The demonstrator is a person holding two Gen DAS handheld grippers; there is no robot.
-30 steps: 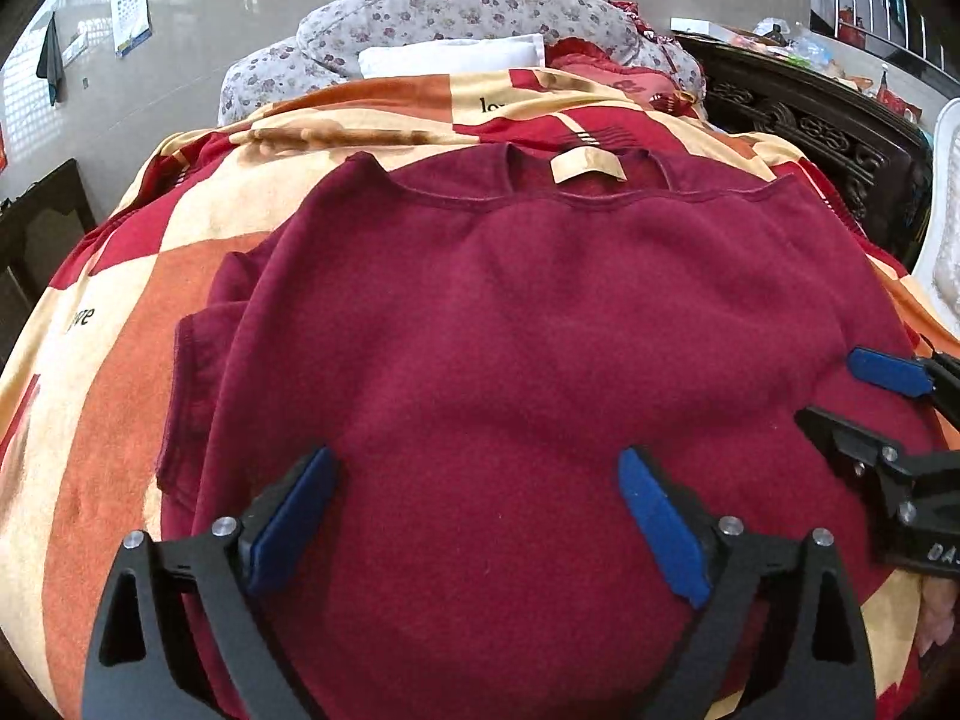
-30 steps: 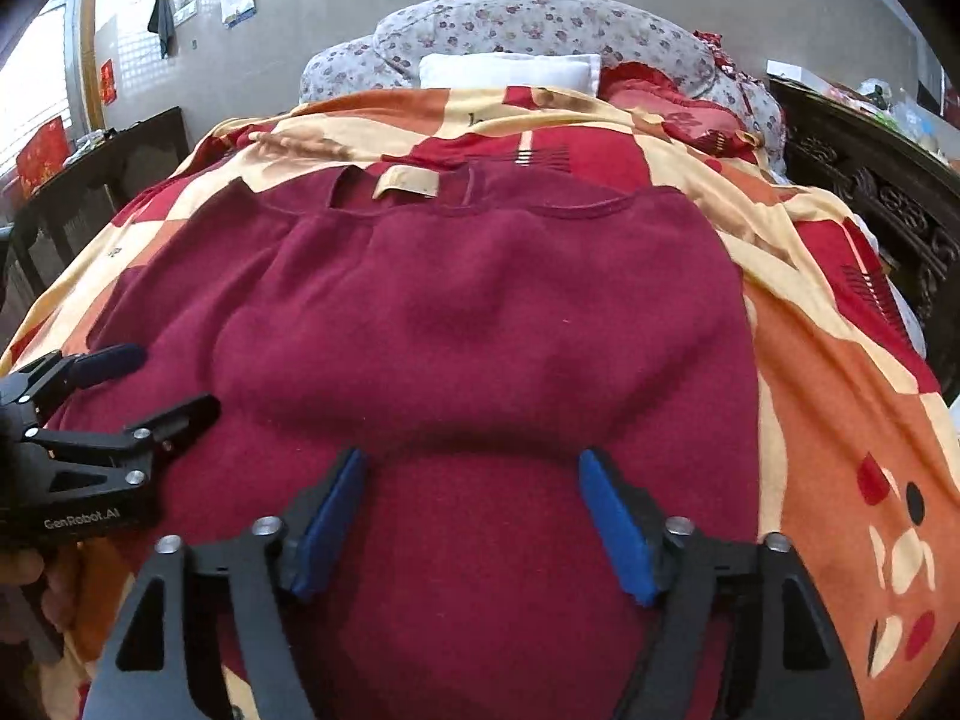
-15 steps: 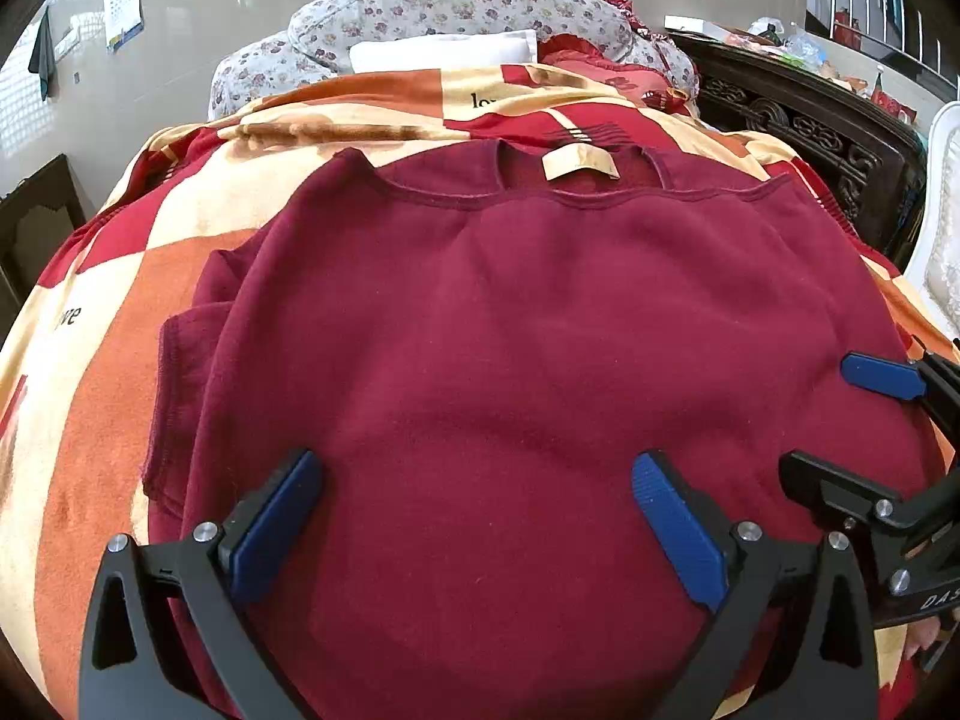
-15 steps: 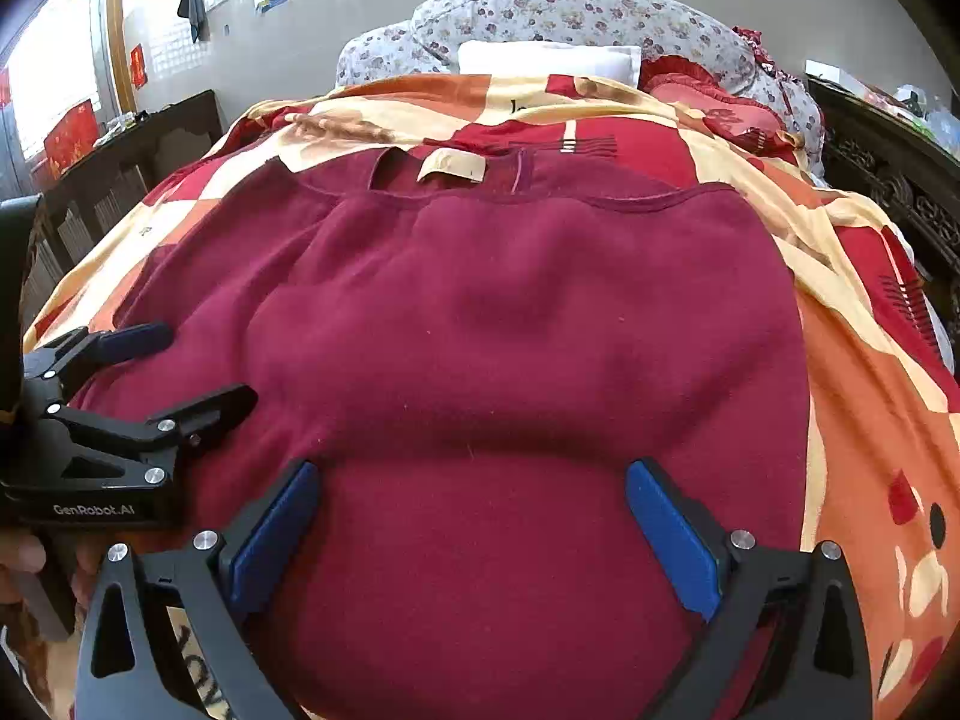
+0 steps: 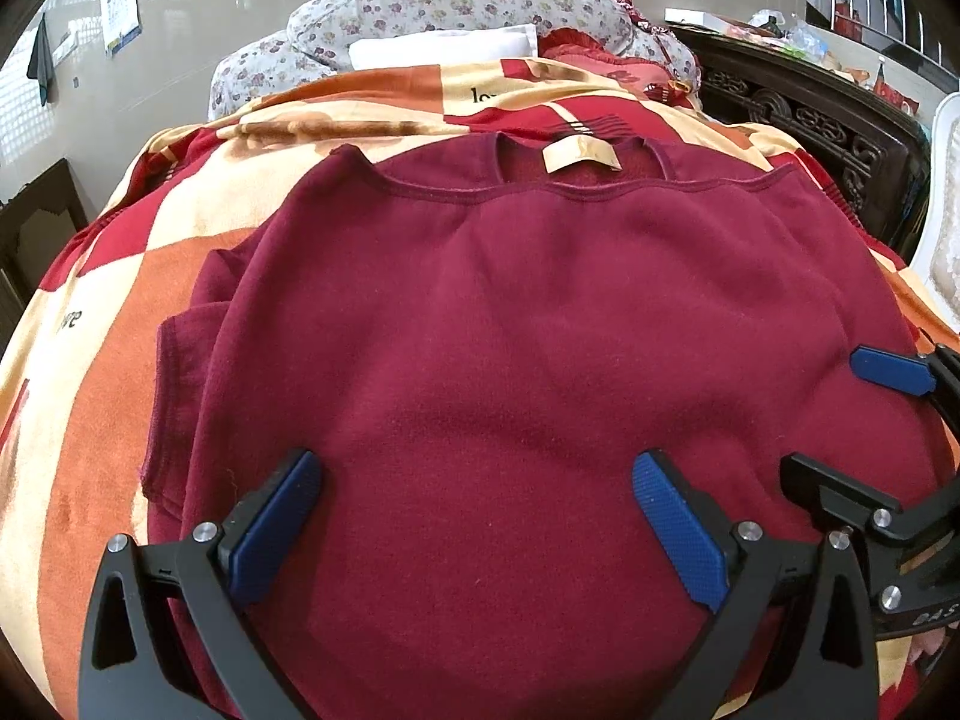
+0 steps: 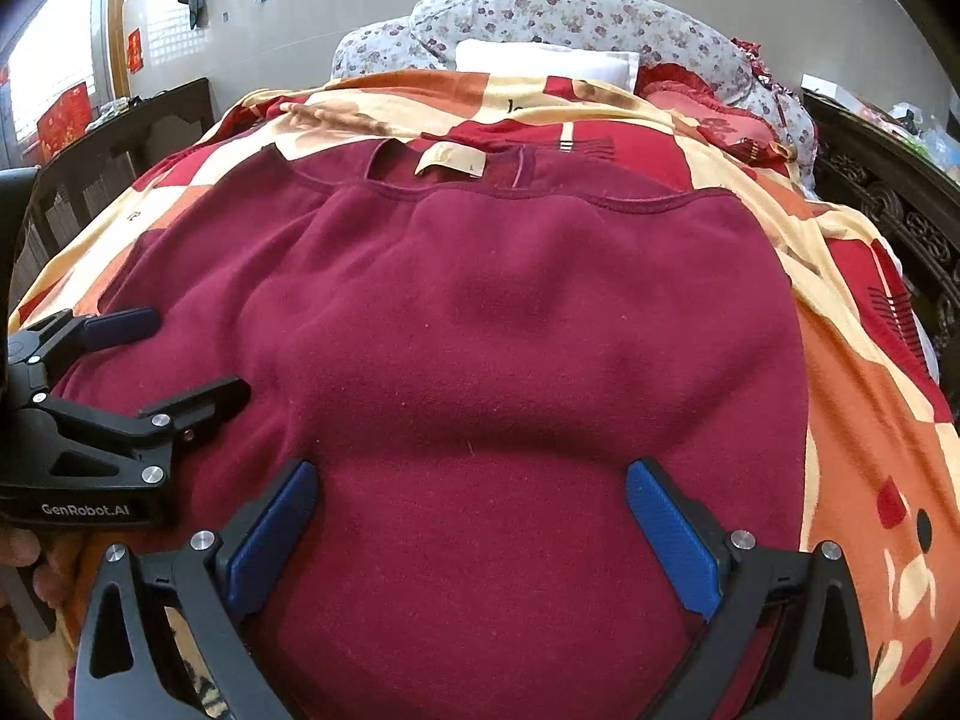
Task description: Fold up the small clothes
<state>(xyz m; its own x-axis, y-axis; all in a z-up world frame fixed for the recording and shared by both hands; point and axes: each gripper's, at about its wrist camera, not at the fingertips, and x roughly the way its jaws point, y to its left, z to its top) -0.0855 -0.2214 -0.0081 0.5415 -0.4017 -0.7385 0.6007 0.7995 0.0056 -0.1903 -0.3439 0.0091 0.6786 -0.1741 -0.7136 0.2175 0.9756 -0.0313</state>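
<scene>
**A:** Since the dark red fleece sweatshirt [image 5: 528, 360] lies folded bottom-up on the orange-and-red patterned blanket [image 5: 90, 372], hem near the collar, is step 1 done?

**B:** Looks so. Left gripper [image 5: 474, 516] and right gripper [image 6: 471, 525] both gape wide, nothing pinched (jaws just finished opening). Next I'd guess a side-to-side fold. No containers visible.

My two wrist views sit close over the near end of the bed [image 5: 90, 396], angled downward toward the pillows [image 5: 444, 48]. The left one looks from the left, the right from the right; both share the maroon sweater [image 5: 510, 330] and each other's tongs.
</scene>
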